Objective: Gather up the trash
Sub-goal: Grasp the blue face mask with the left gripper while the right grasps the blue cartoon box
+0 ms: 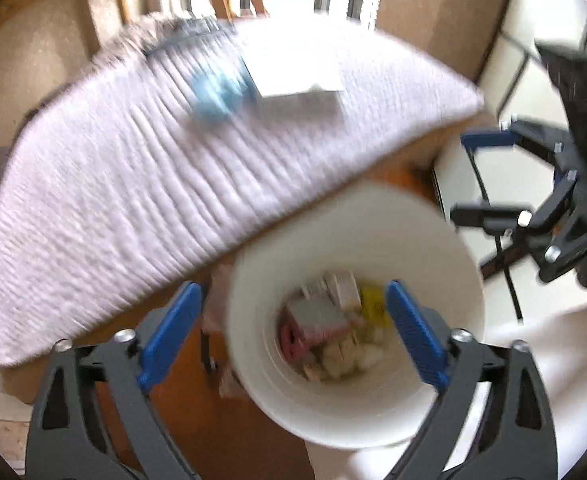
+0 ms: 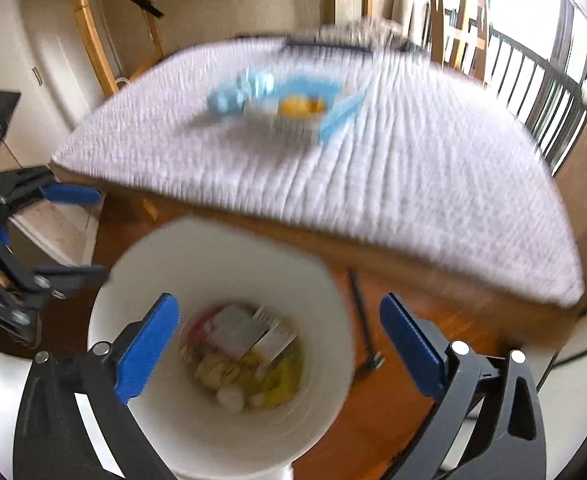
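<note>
A white bin [image 1: 253, 280] stands on the wooden floor beside a bed, with mixed trash [image 1: 325, 320] in its bottom: paper wrappers, yellow and pink scraps. My left gripper [image 1: 293, 334] hangs open above the bin with nothing between its blue pads. In the right wrist view the bin [image 2: 213, 256] and its trash [image 2: 245, 344] lie below my right gripper [image 2: 281, 348], which is open and empty too. On the quilted bed lie a crumpled blue item [image 1: 217, 96] and a white box [image 1: 297, 76]. From the right wrist the blue item [image 2: 233, 92] sits beside a white cup with yellow contents [image 2: 299, 114]. Both views are blurred.
The right gripper [image 1: 485, 178] shows at the right of the left wrist view, and the left gripper [image 2: 71, 234] at the left of the right wrist view. The white quilted mattress [image 2: 413, 184] fills the background. A dark rod [image 2: 363, 320] lies on the wood floor. Balcony railing [image 2: 553, 92] stands behind.
</note>
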### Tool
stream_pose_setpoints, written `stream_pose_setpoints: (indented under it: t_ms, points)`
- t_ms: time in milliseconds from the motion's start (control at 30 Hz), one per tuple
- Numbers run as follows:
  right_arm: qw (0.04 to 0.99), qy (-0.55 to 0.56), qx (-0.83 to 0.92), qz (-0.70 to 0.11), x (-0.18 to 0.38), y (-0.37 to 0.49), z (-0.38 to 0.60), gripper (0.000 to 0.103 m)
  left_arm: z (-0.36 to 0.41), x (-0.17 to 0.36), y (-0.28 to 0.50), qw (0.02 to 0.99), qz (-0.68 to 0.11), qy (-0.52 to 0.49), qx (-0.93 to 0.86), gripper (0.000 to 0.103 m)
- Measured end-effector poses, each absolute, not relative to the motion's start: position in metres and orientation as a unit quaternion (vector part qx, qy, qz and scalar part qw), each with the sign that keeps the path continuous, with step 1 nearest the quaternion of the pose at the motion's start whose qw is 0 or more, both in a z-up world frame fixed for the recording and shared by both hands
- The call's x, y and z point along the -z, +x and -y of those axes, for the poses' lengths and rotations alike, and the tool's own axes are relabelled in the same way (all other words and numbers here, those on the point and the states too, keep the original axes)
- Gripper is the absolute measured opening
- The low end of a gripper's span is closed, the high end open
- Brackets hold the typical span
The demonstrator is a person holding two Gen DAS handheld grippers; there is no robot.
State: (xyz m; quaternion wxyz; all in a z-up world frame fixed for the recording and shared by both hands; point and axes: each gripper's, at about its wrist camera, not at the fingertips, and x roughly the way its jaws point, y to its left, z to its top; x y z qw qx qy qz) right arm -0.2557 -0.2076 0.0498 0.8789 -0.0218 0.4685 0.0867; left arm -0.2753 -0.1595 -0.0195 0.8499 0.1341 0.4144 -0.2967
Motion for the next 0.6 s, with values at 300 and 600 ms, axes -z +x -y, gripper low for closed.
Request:
stream_pose_setpoints:
  t_ms: [300,600]
  points:
    - [0.901,-0.085,-0.104,-0.412,-0.068,-0.181,0.207,0.099,0.145,-0.013,-0.188,0.888,-0.382,0.056,0.25,0.101]
    - [0.893,-0.083,-0.132,-0.422,-0.06,-0.12,0.209,0.099,0.163,0.002,-0.117,0.869,-0.414,0.042,0.268,0.092]
